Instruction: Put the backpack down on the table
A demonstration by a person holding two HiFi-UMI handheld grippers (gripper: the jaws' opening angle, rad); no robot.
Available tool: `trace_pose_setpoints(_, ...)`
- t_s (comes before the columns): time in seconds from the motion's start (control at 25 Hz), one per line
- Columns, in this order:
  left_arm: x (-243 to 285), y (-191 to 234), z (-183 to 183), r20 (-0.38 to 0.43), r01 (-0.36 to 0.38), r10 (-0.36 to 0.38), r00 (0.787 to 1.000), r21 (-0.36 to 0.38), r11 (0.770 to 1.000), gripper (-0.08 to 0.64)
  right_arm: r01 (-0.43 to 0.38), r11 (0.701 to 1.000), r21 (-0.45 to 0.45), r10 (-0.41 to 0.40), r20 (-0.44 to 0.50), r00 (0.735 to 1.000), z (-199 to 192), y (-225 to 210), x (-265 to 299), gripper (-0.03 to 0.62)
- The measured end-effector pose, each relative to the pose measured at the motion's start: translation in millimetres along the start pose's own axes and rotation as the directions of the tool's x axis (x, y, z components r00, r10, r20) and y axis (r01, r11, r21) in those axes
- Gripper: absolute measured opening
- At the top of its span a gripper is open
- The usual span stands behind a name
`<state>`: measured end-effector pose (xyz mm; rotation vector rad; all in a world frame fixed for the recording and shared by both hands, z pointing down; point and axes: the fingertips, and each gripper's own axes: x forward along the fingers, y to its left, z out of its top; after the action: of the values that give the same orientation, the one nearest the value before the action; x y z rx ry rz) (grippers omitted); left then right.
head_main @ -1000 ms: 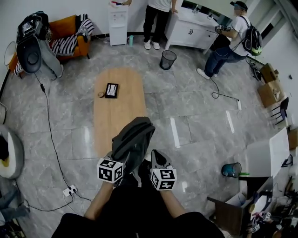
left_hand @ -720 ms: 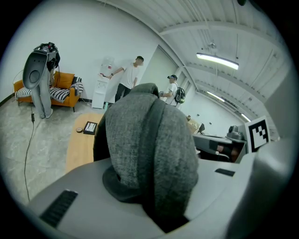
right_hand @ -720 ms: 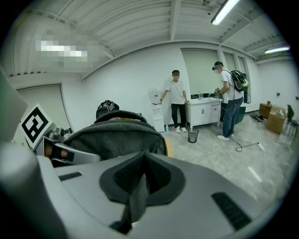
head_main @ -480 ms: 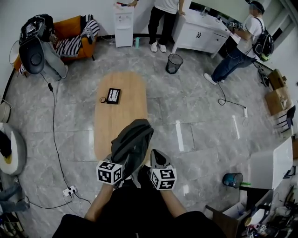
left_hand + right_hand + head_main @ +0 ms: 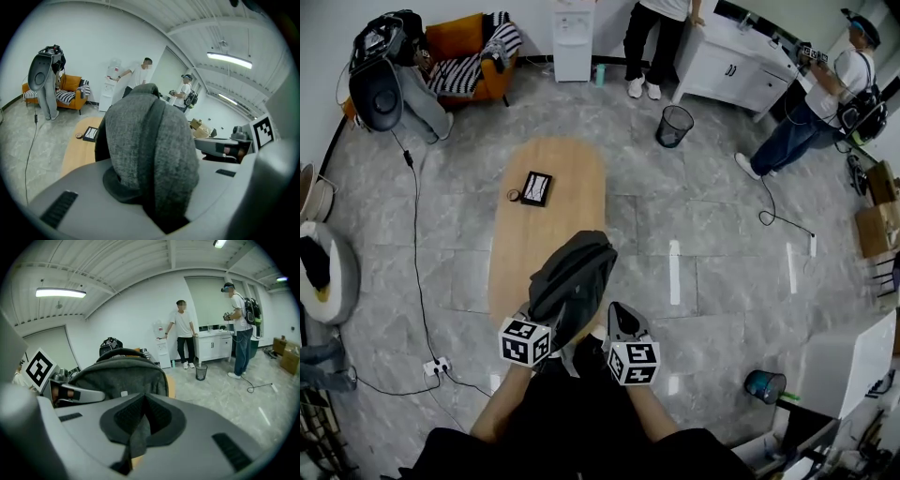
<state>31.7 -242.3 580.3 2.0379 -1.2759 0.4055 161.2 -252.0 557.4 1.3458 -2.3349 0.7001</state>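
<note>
The grey backpack (image 5: 572,279) hangs over the near end of the oval wooden table (image 5: 546,225), held up by both grippers. My left gripper (image 5: 540,323) is shut on a thick padded part of the backpack (image 5: 150,140), which fills the space between its jaws. My right gripper (image 5: 617,326) is shut on a thin dark strap (image 5: 137,434) that leads to the backpack's body (image 5: 119,373). In the left gripper view the table (image 5: 75,147) lies beyond and below the bag. The bag's underside is hidden.
A black-and-white flat box (image 5: 534,187) and a small round object (image 5: 515,195) lie at the table's far half. A mesh waste bin (image 5: 675,125), two people by a white cabinet (image 5: 741,66), an orange sofa (image 5: 469,52), floor cables (image 5: 417,234) and a blue bucket (image 5: 764,384) surround it.
Both grippers have carried the backpack forward along the table's near end, and the room has slid down and to the right in the head view. Both grips are unchanged.
</note>
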Motion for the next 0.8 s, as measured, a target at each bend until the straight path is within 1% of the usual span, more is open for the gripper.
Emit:
trace_pose_setpoints(0.08,13.8,-3.5,6.3,0.011,-0.006,0.006,1.0,0.005,1.0,0.075,-0.009,1.0,-0.012,0.009,-0.014,1.0,2.8,-12.8,2.5,0.011)
trace_pose_setpoints(0.2,23.7,4.5,14.5,0.026,-0.03,0.03,0.999,0.001,1.0,0.075,-0.021,1.0,-0.016,0.02,-0.037,0.999,2.2,-20.9,10.9,0.011)
trace_pose_setpoints(0.44,42.0,15.6,17.3,0.06,-0.071,0.072,0.996,-0.005,0.997,0.075,-0.008,1.0,-0.021,0.006,-0.073,0.997,-1.1,-31.0,11.0,0.011)
trace_pose_setpoints(0.56,58.4,21.0,13.6,0.065,-0.07,0.07,0.995,0.001,0.998,0.075,0.014,1.0,-0.025,-0.016,-0.092,0.996,-8.0,-34.8,8.4,0.011)
trace_pose_setpoints(0.68,78.3,24.2,8.0,0.065,-0.052,0.051,0.997,0.015,0.999,0.075,0.049,0.999,-0.023,-0.052,-0.114,0.992,-13.4,-41.8,6.0,0.011)
trace_pose_setpoints(0.8,91.2,27.1,-1.7,0.074,-0.041,0.039,0.996,0.024,0.999,0.075,0.081,0.997,-0.019,-0.083,-0.127,0.988,-19.0,-40.1,-1.0,0.011)
